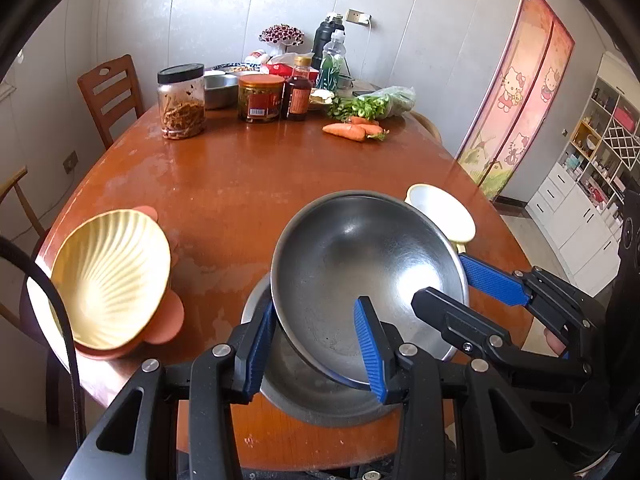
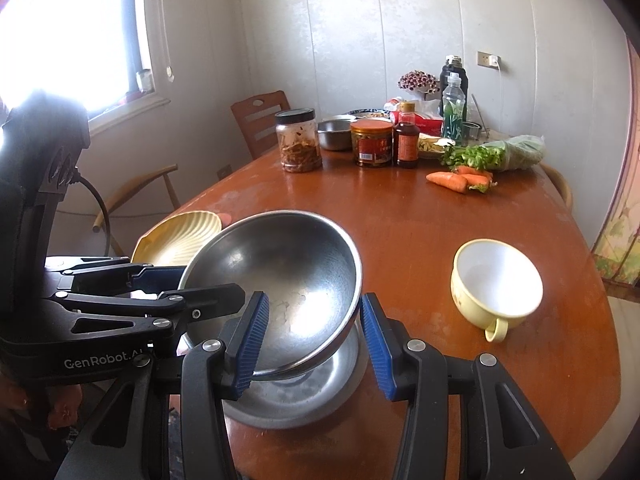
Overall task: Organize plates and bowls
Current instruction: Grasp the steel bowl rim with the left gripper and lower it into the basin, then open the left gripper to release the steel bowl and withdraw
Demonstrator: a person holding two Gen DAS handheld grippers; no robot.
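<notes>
A steel bowl is held tilted above a second steel bowl that rests at the near edge of the surface. The left tool is closed on the upper bowl's near-left rim, one pad outside the wall and one inside; the right tool is likewise clamped on its near-right rim, so the bowl is carried by both, neither nearer than the other. In the right wrist view the upper bowl's low edge appears to sit inside, or just over, the lower bowl's rim, while its far edge is raised toward the far end of the surface; whether the two bowls already touch cannot be told. The relation that matters for nesting is judged to be this: the lower bowl lies directly beneath and slightly nearer than the held one, so the upper bowl would have to be levelled and lowered straight down. A yellow ribbed bowl, stacked in an orange dish, stands by the left edge, and a cream cup toward the right edge, both well apart from the pair.
</notes>
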